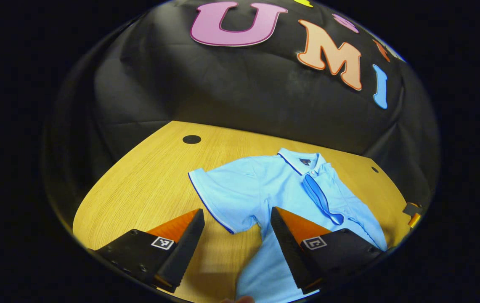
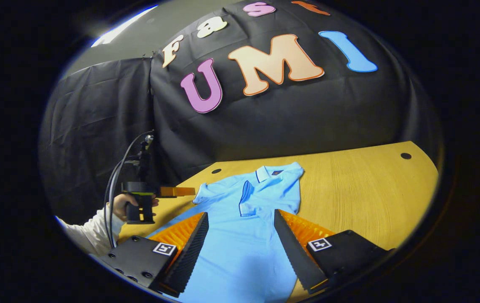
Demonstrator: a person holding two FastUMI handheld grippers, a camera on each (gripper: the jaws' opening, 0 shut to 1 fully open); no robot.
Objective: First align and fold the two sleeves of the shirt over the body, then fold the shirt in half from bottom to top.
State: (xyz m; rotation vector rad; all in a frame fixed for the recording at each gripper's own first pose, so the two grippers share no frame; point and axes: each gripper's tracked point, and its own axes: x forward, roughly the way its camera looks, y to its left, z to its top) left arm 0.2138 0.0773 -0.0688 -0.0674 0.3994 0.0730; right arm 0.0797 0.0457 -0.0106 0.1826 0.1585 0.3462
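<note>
A light blue polo shirt lies flat on the wooden table, collar toward the wall. One short sleeve is spread out sideways. The other sleeve lies folded over the chest. My left gripper is open just above the table, with the spread sleeve's lower edge between its fingers. In the right gripper view the shirt runs up the middle, and my right gripper is open over its body, holding nothing. A hand holds the left gripper beside the spread sleeve.
The table has small dark holes near its far edge. The black cloth wall stands right behind the table. A white sleeve and cables come in at the left of the right gripper view. Bare wood lies right of the shirt.
</note>
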